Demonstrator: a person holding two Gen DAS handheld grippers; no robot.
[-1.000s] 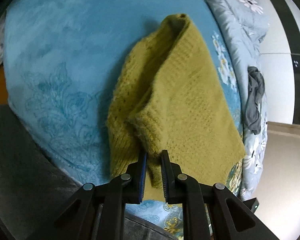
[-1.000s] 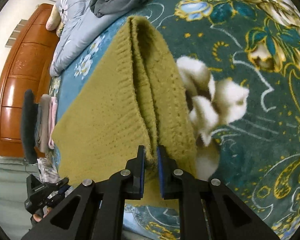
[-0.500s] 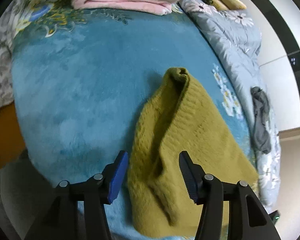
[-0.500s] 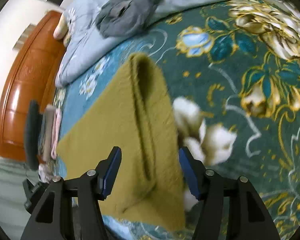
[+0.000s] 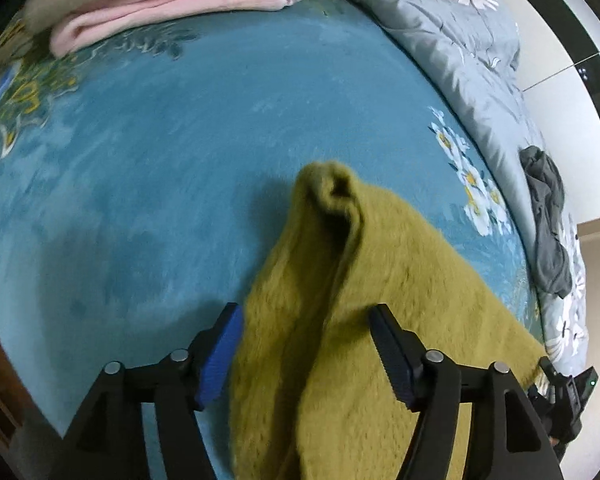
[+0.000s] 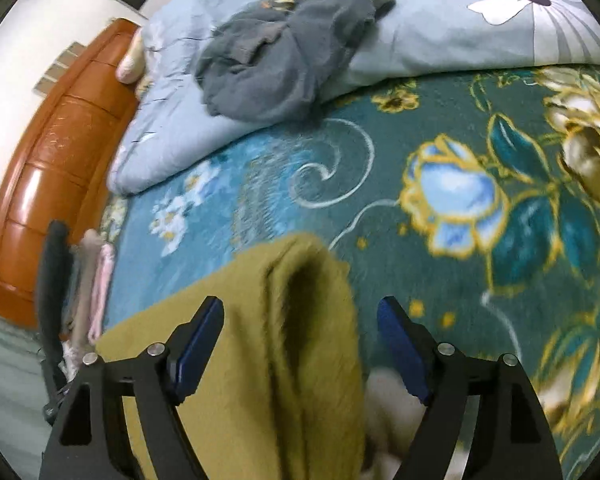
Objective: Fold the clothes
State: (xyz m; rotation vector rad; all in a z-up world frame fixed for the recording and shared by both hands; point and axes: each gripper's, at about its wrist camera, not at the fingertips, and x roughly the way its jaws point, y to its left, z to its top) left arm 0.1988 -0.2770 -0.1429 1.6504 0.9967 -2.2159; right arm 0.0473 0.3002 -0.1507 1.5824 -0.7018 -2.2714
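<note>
Mustard-yellow knit sweater (image 5: 380,320) lay folded on the blue floral bed blanket (image 5: 160,180), a raised fold running down its middle. Both the left gripper (image 5: 306,350) and right gripper (image 6: 300,344) hovered over it, fingers spread wide, grasping nothing.

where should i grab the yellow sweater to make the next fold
Probably the raised fold ridge of the yellow sweater, at the near end that lies between the left gripper fingers. The ridge stands up off the blue blanket in doubled layers, so it offers something to pinch. Come from the near edge, along the ridge. The right gripper, also open, can take its own end likewise.
</note>
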